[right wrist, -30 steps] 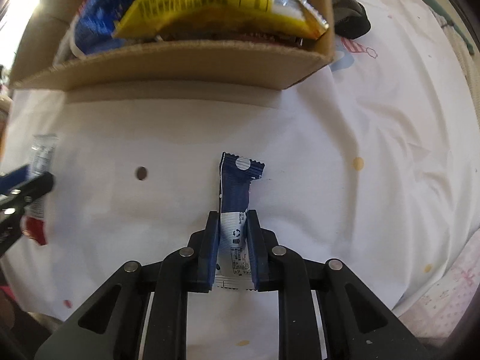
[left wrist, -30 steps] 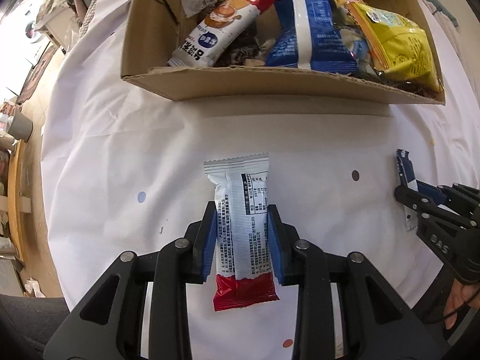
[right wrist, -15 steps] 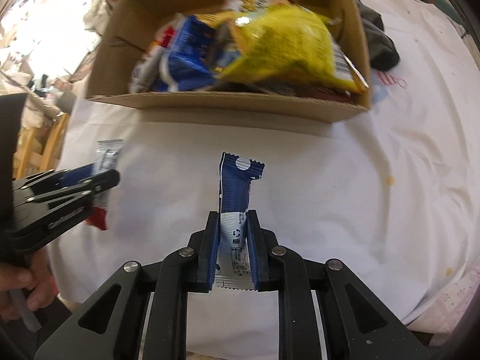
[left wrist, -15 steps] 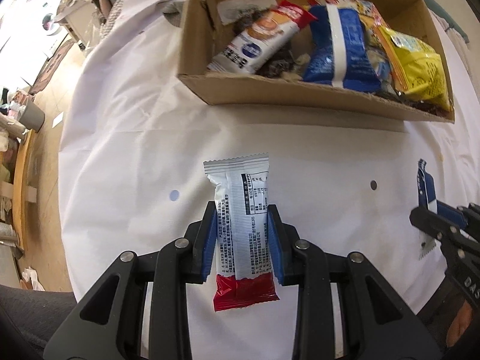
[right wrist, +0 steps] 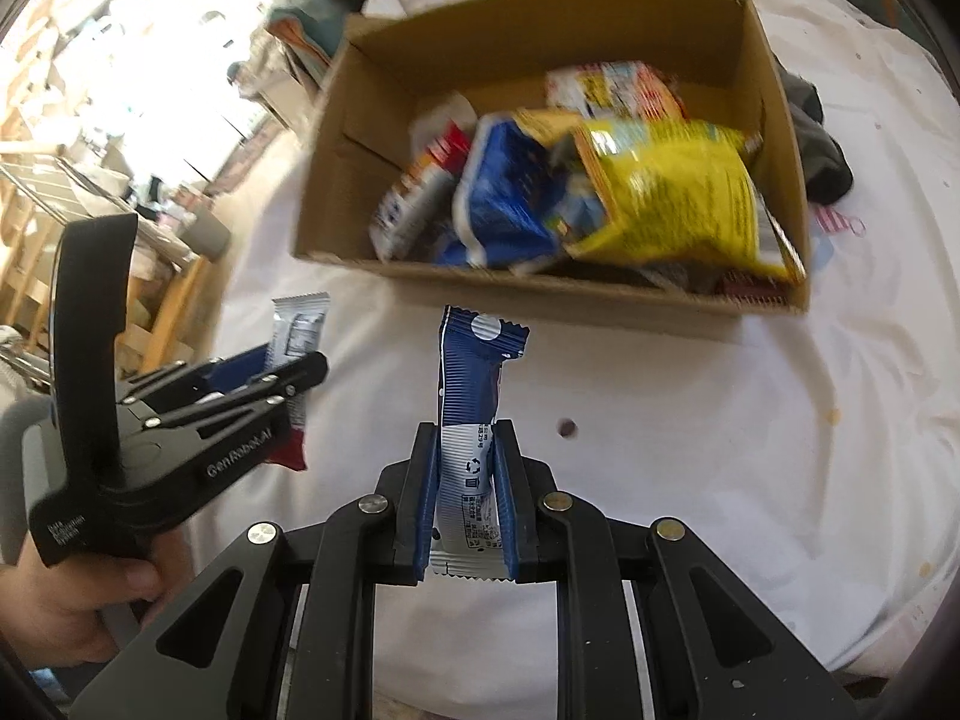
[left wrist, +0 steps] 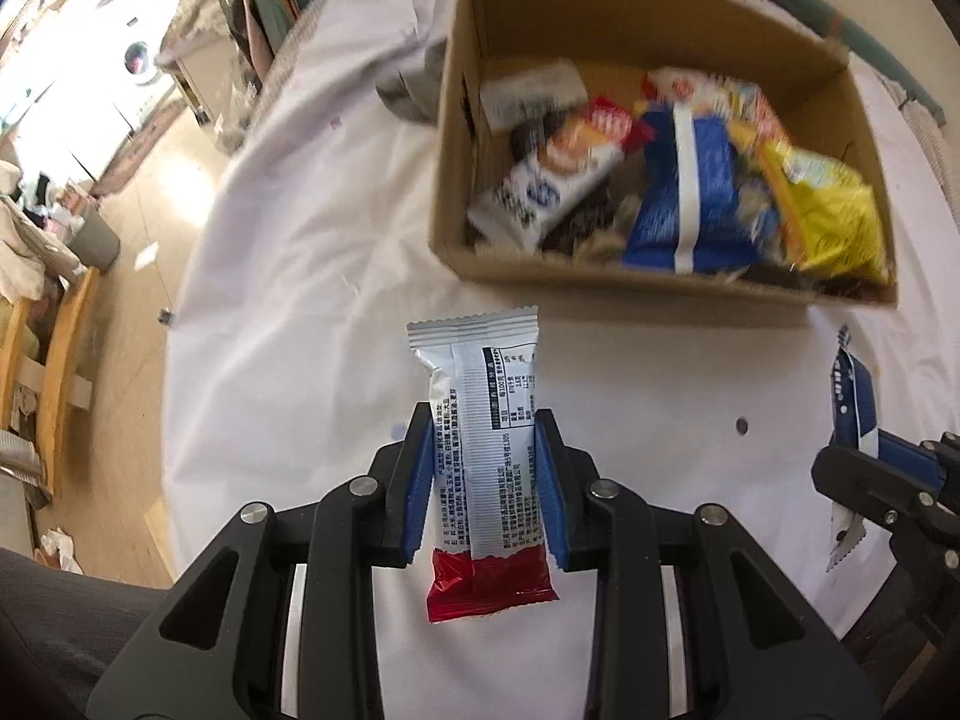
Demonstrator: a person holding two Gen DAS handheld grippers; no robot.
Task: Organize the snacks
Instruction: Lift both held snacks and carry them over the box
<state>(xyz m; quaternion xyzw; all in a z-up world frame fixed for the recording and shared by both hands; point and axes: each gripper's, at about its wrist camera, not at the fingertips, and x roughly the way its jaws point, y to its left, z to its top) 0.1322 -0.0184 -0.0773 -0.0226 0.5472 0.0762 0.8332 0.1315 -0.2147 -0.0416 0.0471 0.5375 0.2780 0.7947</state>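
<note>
Right wrist view alone shows hand (right wrist: pixel 78 594), dark cloth (right wrist: pixel 819 150) behind box (right wrist: pixel 540 294)

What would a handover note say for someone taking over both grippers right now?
Left gripper: shut on the silver-and-red bar, held clear of the table.
Right gripper: shut on the blue-and-white packet, also off the table.
Cardboard box: open, just ahead on the white cloth, already holding the yellow bag, a blue bag and other snacks.
Done: both snacks picked up.
Left: probably carry both over the box's near wall and release them inside. No other loose snacks show on the cloth.
</note>
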